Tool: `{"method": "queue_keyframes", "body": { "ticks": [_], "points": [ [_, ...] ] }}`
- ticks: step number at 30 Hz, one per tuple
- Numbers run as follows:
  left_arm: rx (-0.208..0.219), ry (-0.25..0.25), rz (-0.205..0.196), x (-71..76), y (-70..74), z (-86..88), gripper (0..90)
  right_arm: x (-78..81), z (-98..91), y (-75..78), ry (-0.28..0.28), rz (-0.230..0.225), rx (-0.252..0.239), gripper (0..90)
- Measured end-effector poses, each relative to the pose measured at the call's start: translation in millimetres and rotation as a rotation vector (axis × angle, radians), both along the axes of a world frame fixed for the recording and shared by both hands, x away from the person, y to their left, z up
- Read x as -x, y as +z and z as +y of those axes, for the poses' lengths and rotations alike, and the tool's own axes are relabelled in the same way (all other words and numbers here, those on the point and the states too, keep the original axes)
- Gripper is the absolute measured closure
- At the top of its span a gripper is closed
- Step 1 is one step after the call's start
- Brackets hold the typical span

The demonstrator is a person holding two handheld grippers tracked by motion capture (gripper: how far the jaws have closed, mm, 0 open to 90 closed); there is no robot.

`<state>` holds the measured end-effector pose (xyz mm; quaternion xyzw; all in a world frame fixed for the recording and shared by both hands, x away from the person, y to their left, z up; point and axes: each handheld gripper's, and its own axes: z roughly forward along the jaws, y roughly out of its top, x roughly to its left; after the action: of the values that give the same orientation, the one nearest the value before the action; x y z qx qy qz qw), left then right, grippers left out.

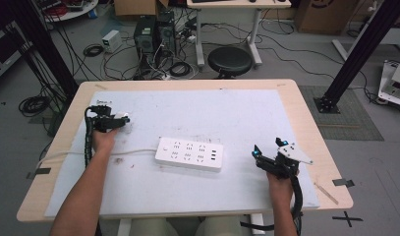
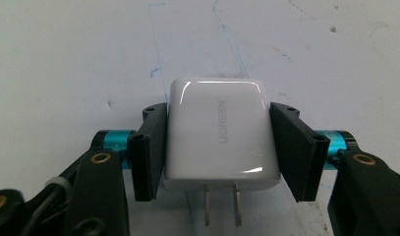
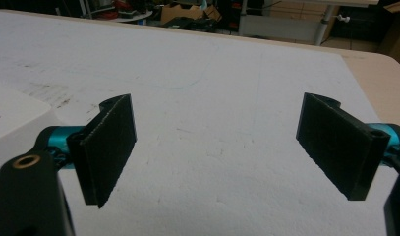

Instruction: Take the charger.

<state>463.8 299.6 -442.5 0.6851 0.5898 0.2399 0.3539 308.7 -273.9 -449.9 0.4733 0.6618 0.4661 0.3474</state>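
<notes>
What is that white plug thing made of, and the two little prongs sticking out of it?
The charger looks like smooth, glossy white plastic: light glints along its rounded edges. Its two prongs look like dull grey metal, flat and thin. The black fingers squeezing its sides look matte, probably plastic or rubber; the pictures leave that open.

Power strip (image 1: 189,154) is lying mid-table (image 1: 305,123), its cord running left. Charger (image 2: 219,135) is sitting between the left gripper (image 1: 120,121) pads, far left of the strip. Right gripper (image 1: 269,150) is resting right of the strip, apart.
</notes>
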Motion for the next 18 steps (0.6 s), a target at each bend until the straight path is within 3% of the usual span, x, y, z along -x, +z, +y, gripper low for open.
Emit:
{"method": "queue_keyframes", "body": {
  "ticks": [9, 10, 18],
  "points": [
    [0.017, -0.023, -0.034, 7.6, 10.3, -0.2, 42.5, -0.1, 0.1, 0.0, 0.002, -0.003, 0.003, 15.5],
    [0.013, -0.035, -0.056, 10.7, 15.9, -2.0, 42.5, 0.0, 0.3, 0.1, 0.003, -0.001, 0.001, 15.4],
    [-0.001, -0.071, -0.111, 27.9, 31.5, -8.7, 42.5, -0.6, 0.0, 0.1, 0.008, -0.001, 0.005, 15.4]
  ]
}}
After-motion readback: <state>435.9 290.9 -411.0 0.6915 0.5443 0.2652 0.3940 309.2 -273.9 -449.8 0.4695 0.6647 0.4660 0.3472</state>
